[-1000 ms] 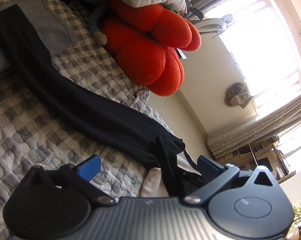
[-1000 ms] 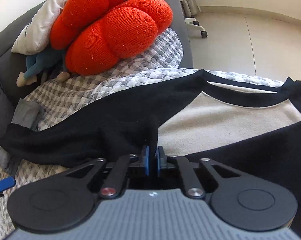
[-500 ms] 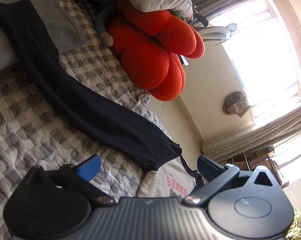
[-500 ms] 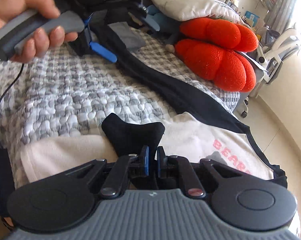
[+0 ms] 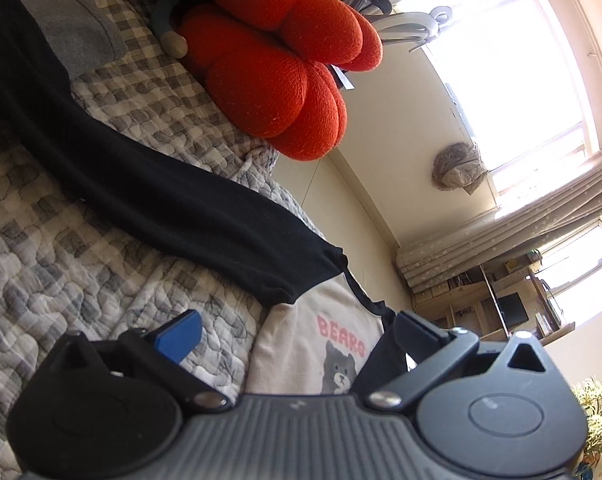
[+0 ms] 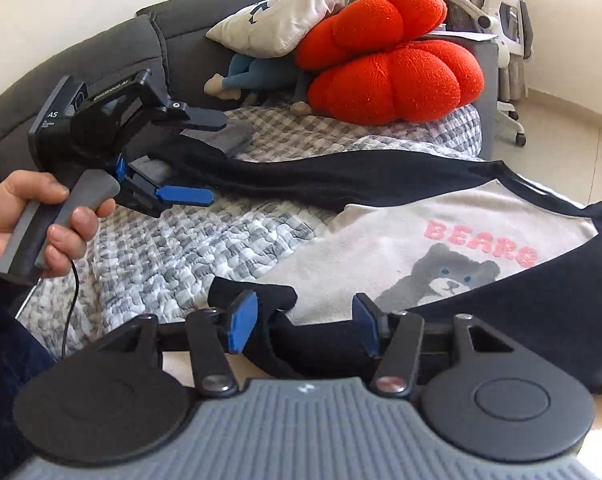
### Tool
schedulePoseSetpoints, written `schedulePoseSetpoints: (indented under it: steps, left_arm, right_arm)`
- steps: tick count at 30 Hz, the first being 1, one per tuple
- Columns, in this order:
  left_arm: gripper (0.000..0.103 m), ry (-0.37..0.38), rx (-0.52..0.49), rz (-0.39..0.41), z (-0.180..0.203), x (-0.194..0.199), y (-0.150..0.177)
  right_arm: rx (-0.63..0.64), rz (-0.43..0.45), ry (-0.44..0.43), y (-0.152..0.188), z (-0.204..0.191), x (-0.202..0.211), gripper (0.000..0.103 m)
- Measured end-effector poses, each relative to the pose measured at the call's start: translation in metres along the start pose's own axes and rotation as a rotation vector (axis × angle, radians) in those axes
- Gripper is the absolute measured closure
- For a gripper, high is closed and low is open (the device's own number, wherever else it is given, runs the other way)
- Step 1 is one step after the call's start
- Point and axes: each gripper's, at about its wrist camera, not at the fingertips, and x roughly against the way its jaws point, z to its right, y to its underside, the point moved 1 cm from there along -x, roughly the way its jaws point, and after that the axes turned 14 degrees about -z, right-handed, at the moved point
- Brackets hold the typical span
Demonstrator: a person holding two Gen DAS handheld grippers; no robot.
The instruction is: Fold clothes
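Note:
A cream shirt with black raglan sleeves, a pink "BEARS" print and a grey bear [image 6: 441, 248] lies flat on the checked quilt [image 6: 189, 248]; it also shows in the left wrist view [image 5: 321, 344]. One black sleeve [image 6: 321, 180] stretches out to the left, also in the left wrist view [image 5: 141, 184]. The other sleeve's black cuff [image 6: 277, 320] lies folded over the shirt body between the jaws of my right gripper [image 6: 303, 326], which is open. My left gripper [image 5: 297, 332] is open and empty above the quilt; it shows held in a hand in the right wrist view [image 6: 205, 160].
A red plush cushion [image 6: 389, 68] and a white pillow [image 6: 301, 16] sit at the back of the grey sofa [image 6: 181, 20]. A grey garment [image 5: 73, 32] lies by the sleeve end. A desk chair [image 6: 509, 20] stands at the right on the floor.
My right gripper has opened and let go of the black cuff, which now lies on the shirt body. My left gripper has stayed open and shifted slightly toward the shirt.

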Motion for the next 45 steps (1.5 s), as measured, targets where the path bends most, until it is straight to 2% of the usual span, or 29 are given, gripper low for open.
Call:
schedulePoseSetpoints:
  steps: [4, 5, 7, 9, 13, 17, 19, 22, 25, 26, 27, 29, 31, 32, 33, 34, 36, 38, 39, 41, 44, 45]
  left_arm:
    - [0.000, -0.013, 0.022, 0.009, -0.008, 0.002, -0.002]
    - [0.000, -0.015, 0.025, 0.009, -0.009, 0.003, -0.002]
    - [0.000, -0.016, 0.030, 0.008, -0.010, 0.004, -0.002]
    - [0.000, -0.008, 0.036, 0.004, -0.010, 0.003, -0.003]
    - [0.000, -0.001, 0.012, -0.008, -0.003, 0.000, -0.001]
    - [0.000, -0.002, -0.002, -0.022, 0.000, -0.003, 0.002]
    - [0.000, -0.007, -0.006, -0.021, 0.000, -0.003, 0.002]
    - [0.000, -0.014, -0.015, -0.025, 0.000, -0.006, 0.000]
    - [0.000, -0.026, -0.036, -0.039, 0.004, -0.012, 0.000]
    - [0.000, -0.028, -0.045, -0.050, 0.005, -0.015, 0.000]
    - [0.000, -0.031, -0.057, -0.063, 0.007, -0.018, 0.002]
    - [0.000, -0.036, -0.074, -0.081, 0.009, -0.021, 0.004]
    - [0.000, -0.037, -0.091, -0.093, 0.011, -0.022, 0.005]
    - [0.000, -0.037, -0.101, -0.091, 0.013, -0.023, 0.004]
    - [0.000, -0.038, -0.111, -0.089, 0.014, -0.023, 0.003]
    - [0.000, -0.045, -0.121, -0.087, 0.015, -0.024, 0.003]
    - [0.000, -0.060, -0.134, -0.088, 0.015, -0.025, 0.002]
    - [0.000, -0.065, -0.132, -0.097, 0.013, -0.026, 0.002]
    - [0.000, -0.064, -0.126, -0.096, 0.011, -0.025, 0.002]
    - [0.000, -0.061, -0.118, -0.091, 0.010, -0.023, 0.000]
    - [0.000, -0.057, -0.116, -0.079, 0.010, -0.020, -0.001]
    - [0.000, -0.055, -0.115, -0.080, 0.010, -0.020, -0.001]
  right_arm:
    - [0.176, -0.103, -0.024, 0.005, -0.038, -0.025, 0.047]
    - [0.235, -0.127, -0.065, 0.012, -0.048, -0.026, 0.047]
    - [0.375, -0.179, -0.200, 0.034, -0.067, -0.013, 0.047]
    - [0.420, -0.183, -0.211, 0.050, -0.069, 0.003, 0.048]
    - [0.222, -0.101, -0.007, 0.049, -0.011, 0.032, 0.048]
    - [-0.160, 0.000, 0.322, 0.043, 0.105, 0.065, 0.048]
    - [-0.338, 0.054, 0.391, 0.049, 0.161, 0.083, 0.047]
    - [-0.408, 0.082, 0.382, 0.048, 0.202, 0.087, 0.047]
    - [-0.358, 0.034, 0.343, 0.033, 0.212, 0.068, 0.048]
    - [-0.343, -0.014, 0.360, 0.028, 0.214, 0.057, 0.066]
    - [-0.351, -0.014, 0.366, 0.025, 0.217, 0.056, 0.082]
    - [-0.379, 0.020, 0.369, 0.020, 0.225, 0.060, 0.095]
    - [-0.549, 0.152, 0.262, 0.032, 0.253, 0.085, 0.095]
    - [-0.623, 0.172, 0.229, 0.042, 0.267, 0.089, 0.095]
    - [-0.639, 0.149, 0.236, 0.048, 0.274, 0.086, 0.095]
    - [-0.639, 0.116, 0.252, 0.053, 0.279, 0.081, 0.095]
    - [-0.600, 0.108, 0.279, 0.053, 0.274, 0.079, 0.095]
    - [-0.625, 0.154, 0.382, 0.049, 0.271, 0.095, 0.092]
    - [-0.638, 0.180, 0.439, 0.047, 0.270, 0.104, 0.077]
    - [-0.558, 0.178, 0.452, 0.039, 0.255, 0.117, 0.075]
    - [-0.331, 0.067, 0.274, 0.034, 0.205, 0.113, 0.075]
    - [-0.253, 0.029, 0.278, 0.038, 0.185, 0.106, 0.075]
